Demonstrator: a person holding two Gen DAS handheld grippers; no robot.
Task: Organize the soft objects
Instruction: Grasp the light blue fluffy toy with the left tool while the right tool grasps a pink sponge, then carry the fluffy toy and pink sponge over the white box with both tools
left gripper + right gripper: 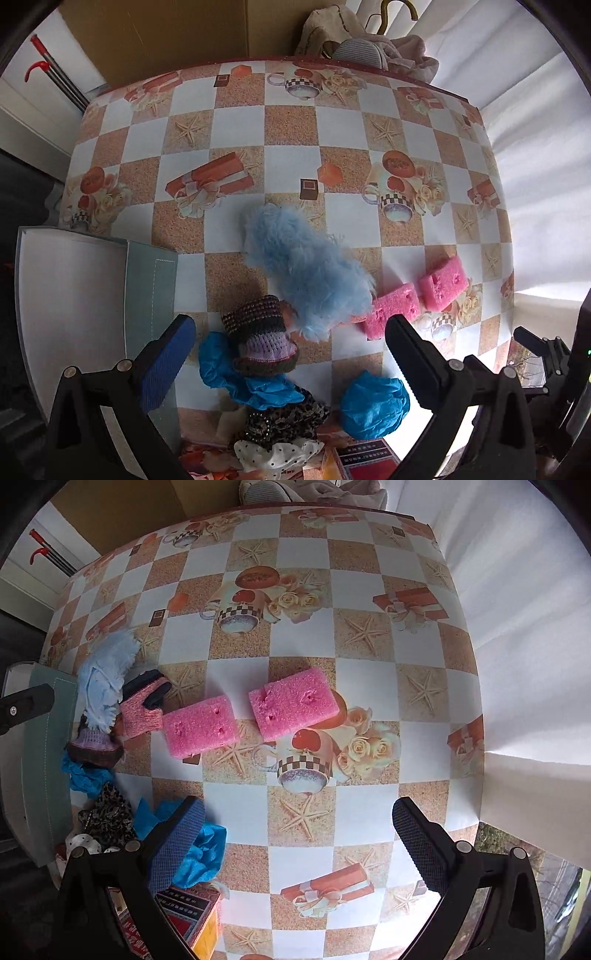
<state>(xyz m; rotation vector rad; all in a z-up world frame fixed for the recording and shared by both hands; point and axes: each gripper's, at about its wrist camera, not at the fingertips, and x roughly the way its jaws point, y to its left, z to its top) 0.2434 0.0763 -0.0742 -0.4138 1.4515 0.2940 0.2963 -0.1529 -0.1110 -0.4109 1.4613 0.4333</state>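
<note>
Soft items lie in a heap on the checkered table (332,122): a fluffy light-blue piece (306,266), a knitted purple-brown hat (258,332), crumpled blue tissue (373,402), a leopard-print cloth (284,421) and two pink sponges (443,282) (391,314). My left gripper (291,365) is open above the hat and tissue, holding nothing. In the right wrist view the sponges (293,705) (201,727) lie ahead of my open, empty right gripper (299,842). A pink knitted item (142,716) sits beside the fluffy piece (105,675).
A white open box (70,306) stands at the table's left edge. A red printed carton (184,919) sits at the near edge. Clothes on a hanger (354,40) and cardboard stand behind the table. A white curtain (524,627) hangs at the right.
</note>
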